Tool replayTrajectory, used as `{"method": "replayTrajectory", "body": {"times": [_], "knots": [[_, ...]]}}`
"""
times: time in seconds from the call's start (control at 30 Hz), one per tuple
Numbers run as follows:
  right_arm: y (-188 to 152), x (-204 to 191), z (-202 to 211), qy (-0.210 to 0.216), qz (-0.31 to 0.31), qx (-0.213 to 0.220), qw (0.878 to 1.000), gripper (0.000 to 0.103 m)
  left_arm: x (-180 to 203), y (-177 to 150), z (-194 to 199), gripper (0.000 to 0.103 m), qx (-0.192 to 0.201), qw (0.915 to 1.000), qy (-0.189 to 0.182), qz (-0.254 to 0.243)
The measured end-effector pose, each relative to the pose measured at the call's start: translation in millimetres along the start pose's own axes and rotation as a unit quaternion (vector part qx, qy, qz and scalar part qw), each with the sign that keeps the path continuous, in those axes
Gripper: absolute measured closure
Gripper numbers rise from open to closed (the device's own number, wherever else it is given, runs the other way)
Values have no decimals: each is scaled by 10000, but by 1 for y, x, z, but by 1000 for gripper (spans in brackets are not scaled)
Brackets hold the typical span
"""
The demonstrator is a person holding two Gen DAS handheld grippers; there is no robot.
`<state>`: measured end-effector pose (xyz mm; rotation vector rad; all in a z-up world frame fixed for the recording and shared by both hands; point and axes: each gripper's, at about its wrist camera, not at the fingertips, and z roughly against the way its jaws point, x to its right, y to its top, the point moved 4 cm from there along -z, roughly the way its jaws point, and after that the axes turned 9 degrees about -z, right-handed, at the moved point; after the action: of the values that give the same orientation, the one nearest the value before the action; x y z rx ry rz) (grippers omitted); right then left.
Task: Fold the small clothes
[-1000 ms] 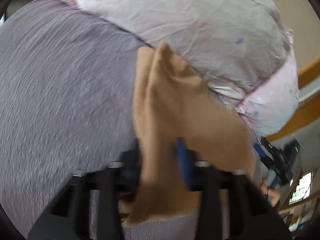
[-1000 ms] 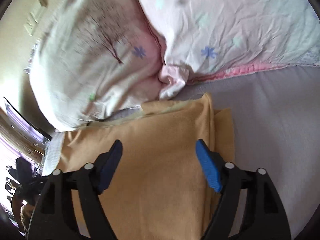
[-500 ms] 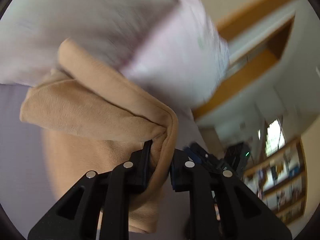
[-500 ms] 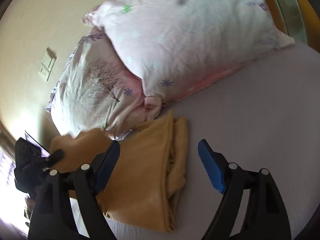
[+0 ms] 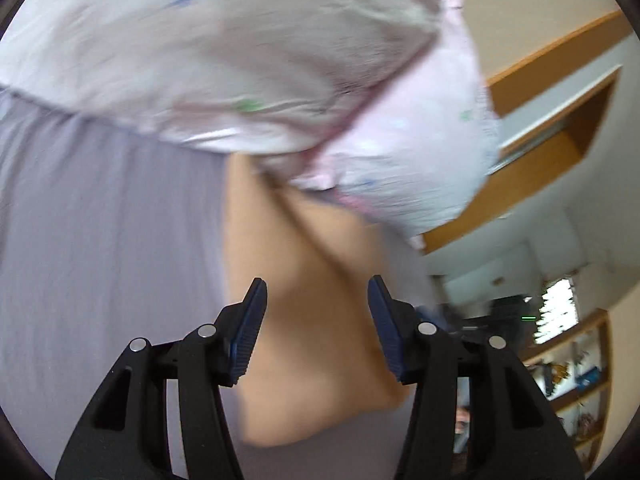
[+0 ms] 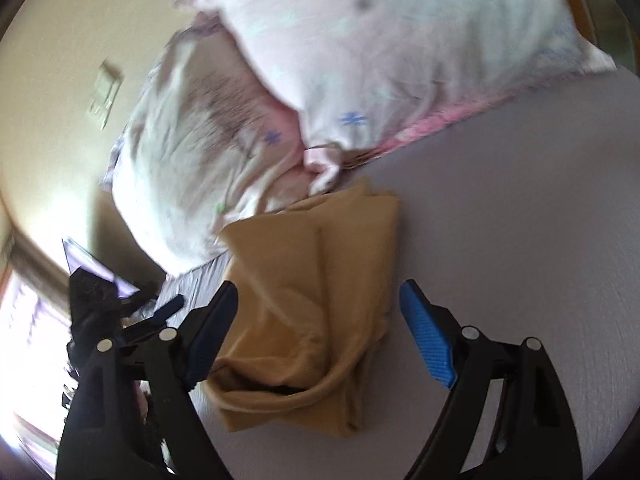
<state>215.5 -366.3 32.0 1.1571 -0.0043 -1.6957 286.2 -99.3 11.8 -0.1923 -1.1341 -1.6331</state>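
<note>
A tan garment lies folded over on the lilac bed sheet, its far end against the pillows. It also shows in the left wrist view. My left gripper is open and empty, hovering just above the garment. My right gripper is open and empty, held above the garment's near end. The left gripper also shows in the right wrist view, at the left beside the garment.
Two pale pink flowered pillows lie at the head of the bed, also in the left wrist view. The bed's edge, a wooden ledge and shelves are on the right there.
My left gripper was shut on a fold of the tan garment, carried it over, and has now opened and let go. My right gripper stayed open and pulled back a little.
</note>
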Motion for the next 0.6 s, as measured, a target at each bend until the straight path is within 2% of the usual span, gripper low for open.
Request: {"method": "replayTrajectory", "body": {"times": [0.03, 0.1, 0.23, 0.27, 0.3, 0.37, 0.43, 0.5, 0.53, 0.57, 0.6], "knots": [[1, -12, 1, -71, 261, 80, 9996, 22, -3, -5, -4, 50, -105, 9999, 98, -38], [7, -31, -6, -526, 741, 182, 9957, 22, -12, -9, -7, 50, -242, 9996, 155, -83], [16, -48, -55, -994, 1189, -491, 9867, 22, -3, -24, -13, 50, -337, 9991, -73, -262], [14, -49, -72, -1315, 1463, -626, 9785, 25, 0, -25, -14, 50, -347, 9988, -55, -347], [14, -48, -80, -1575, 1594, -635, 9725, 44, 2, -28, -12, 50, -364, 9984, -21, -438], [24, -33, -93, -2305, 1540, -407, 9600, 59, 5, -29, -11, 49, -401, 9975, 49, -582], [44, -12, -81, -2697, 1009, 75, 9576, 59, 6, -29, -11, 49, -418, 9973, 54, -602], [49, -4, -56, -2310, 548, 244, 9711, 52, 4, -30, -8, 48, -424, 9975, 38, -556], [46, -5, -44, -1884, 381, 174, 9812, 47, 3, -30, -7, 47, -418, 9976, 20, -551], [42, -6, -34, -1516, 237, 66, 9881, 35, 2, -30, -7, 47, -420, 9976, 18, -554], [33, -7, -21, -1141, 87, -55, 9934, 33, 0, -30, -9, 47, -432, 9975, 36, -551]]}}
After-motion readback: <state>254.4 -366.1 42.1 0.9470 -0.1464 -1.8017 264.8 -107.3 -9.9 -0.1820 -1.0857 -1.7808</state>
